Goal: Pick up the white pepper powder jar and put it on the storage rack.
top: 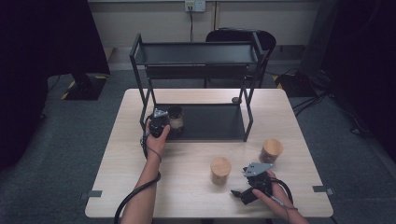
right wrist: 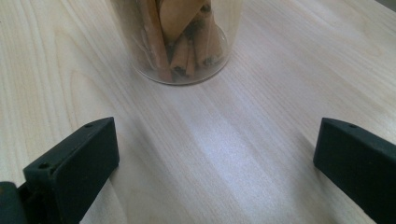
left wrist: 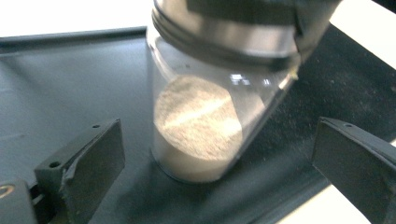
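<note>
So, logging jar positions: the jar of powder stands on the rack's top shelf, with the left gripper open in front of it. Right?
Not quite: the jar of powder stands on the rack's bottom shelf, as the high view shows. The left gripper is indeed open in front of it.

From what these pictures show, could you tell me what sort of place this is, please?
Probably a lab or office room set up for recording tabletop tasks, not a kitchen. A lone wooden table stands on grey carpet, tape marks sit at its edge, and cables trail to a wall socket.
</note>
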A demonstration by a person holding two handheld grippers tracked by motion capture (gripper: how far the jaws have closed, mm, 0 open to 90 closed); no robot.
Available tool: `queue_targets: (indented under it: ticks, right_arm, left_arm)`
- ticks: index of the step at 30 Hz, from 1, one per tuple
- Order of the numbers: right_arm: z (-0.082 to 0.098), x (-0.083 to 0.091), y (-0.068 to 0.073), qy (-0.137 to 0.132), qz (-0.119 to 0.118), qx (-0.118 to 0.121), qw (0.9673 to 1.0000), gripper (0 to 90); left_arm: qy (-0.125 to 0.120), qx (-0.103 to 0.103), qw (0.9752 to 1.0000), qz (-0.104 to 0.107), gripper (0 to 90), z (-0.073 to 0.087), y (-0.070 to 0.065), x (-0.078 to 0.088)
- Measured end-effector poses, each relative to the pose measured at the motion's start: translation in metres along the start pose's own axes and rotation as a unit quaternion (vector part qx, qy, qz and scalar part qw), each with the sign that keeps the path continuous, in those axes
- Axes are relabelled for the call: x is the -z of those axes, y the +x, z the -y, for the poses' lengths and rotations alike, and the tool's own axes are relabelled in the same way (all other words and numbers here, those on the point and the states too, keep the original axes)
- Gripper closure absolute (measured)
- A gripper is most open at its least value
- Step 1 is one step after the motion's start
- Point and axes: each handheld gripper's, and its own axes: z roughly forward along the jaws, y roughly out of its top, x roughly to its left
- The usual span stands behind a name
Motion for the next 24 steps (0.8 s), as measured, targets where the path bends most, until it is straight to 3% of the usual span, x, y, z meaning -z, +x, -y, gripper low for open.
queue_targets:
  ticks: [24]
  right_arm:
    - [0.0,0.0,0.0,0.0,0.0,0.0,1.0,0.0]
  left_arm:
    - [0.012,-0.009,0.9998,0.01,2.8,0.015,-0.008,0.011]
